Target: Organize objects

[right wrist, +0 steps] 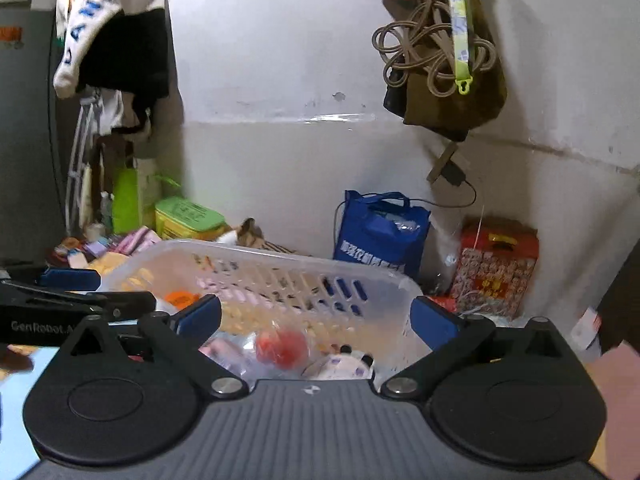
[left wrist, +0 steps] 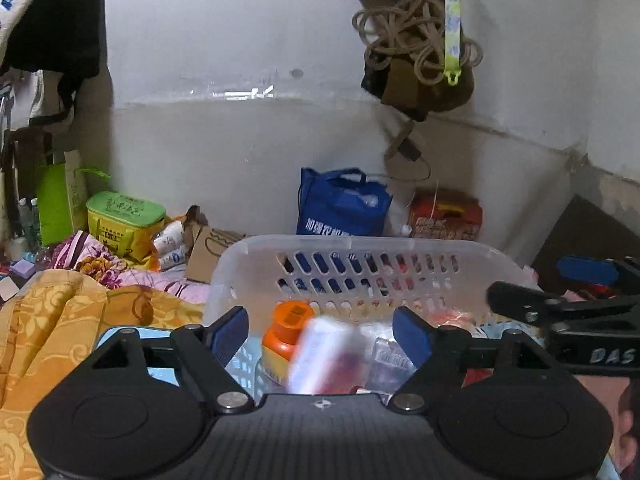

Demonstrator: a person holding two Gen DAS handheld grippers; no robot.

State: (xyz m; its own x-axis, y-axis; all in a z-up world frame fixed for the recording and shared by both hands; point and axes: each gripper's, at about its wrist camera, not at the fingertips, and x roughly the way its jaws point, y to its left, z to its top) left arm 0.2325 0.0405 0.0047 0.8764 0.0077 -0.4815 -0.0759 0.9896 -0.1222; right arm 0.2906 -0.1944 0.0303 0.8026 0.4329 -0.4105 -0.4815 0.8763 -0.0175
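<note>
basket: translucent white plastic basket [left wrist: 360,252] with slotted walls, sits on the bed just ahead of both grippers
basket contents: orange-capped bottle [left wrist: 286,334] at the left end, a red round item in clear wrap [right wrist: 282,346] mid, small white packets beside it; a blurred white-pink tube [left wrist: 324,354] shows over the basket between the left jaws, touching neither pad as far as I can tell
left gripper [left wrist: 322,336]: jaws spread, blue pads clear of everything, nothing pinched
right gripper [right wrist: 318,316]: jaws spread wide over the basket's near edge, nothing between the pads
gripper spacing: side by side, each visible at the edge of the other's view
bedding: yellow patterned blanket [left wrist: 60,320] left of the basket, floral pink cloth behind it
back wall: blue tote bag [left wrist: 344,204] and red gift box [right wrist: 498,268] on the floor behind the basket, green-lidded box [left wrist: 126,210] to the left
hanging: coiled cord and brown bag [right wrist: 448,92] on the wall above
</note>
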